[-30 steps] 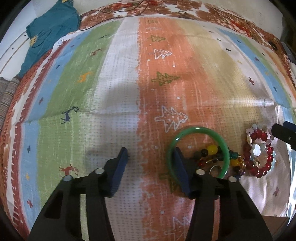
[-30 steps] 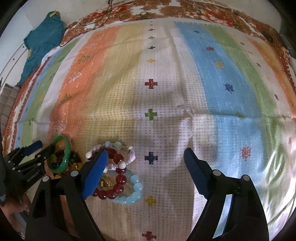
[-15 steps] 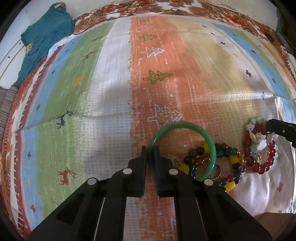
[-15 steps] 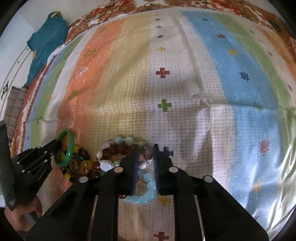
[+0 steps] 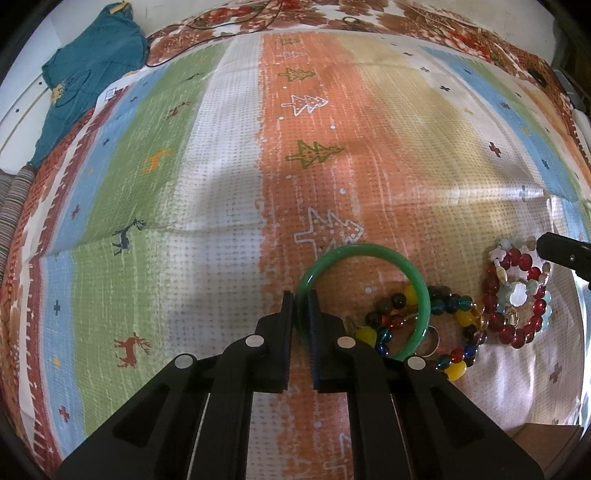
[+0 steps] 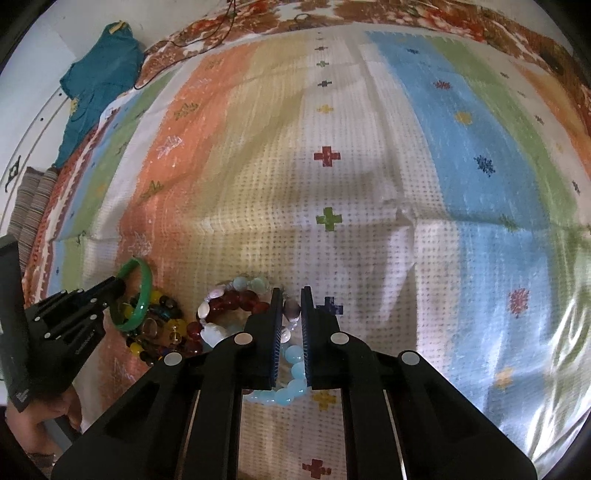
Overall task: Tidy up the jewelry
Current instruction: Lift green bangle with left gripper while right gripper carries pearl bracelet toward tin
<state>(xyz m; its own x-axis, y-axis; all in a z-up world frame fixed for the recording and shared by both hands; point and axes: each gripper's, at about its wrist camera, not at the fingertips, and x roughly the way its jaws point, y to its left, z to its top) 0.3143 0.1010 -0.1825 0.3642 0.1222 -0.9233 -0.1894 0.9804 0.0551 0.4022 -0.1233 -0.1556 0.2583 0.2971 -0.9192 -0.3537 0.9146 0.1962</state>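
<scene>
A green bangle (image 5: 369, 251) lies on the striped blanket (image 5: 229, 184), overlapping a multicolour bead bracelet (image 5: 456, 317). My left gripper (image 5: 301, 301) is shut on the bangle's left rim. To the right lie a red bead bracelet (image 5: 517, 332) and pale beads. In the right wrist view, my right gripper (image 6: 291, 297) is shut on a pale stone bead bracelet (image 6: 291, 308), with light blue beads (image 6: 295, 363) showing between the fingers lower down. The red beads (image 6: 236, 301) sit just left of it. The bangle (image 6: 144, 295) and left gripper (image 6: 116, 286) appear at the far left.
A teal garment (image 5: 88, 66) lies at the blanket's far left corner, with a dark cable (image 5: 207, 33) along the back edge. Striped fabric (image 5: 14, 199) borders the left side. A cardboard corner (image 5: 546, 439) shows at the lower right. A hand (image 6: 55, 406) holds the left gripper.
Both grippers have gone from open to shut: the left one onto the green bangle's rim, the right one onto the pale bead bracelet. The jewelry has barely shifted.
</scene>
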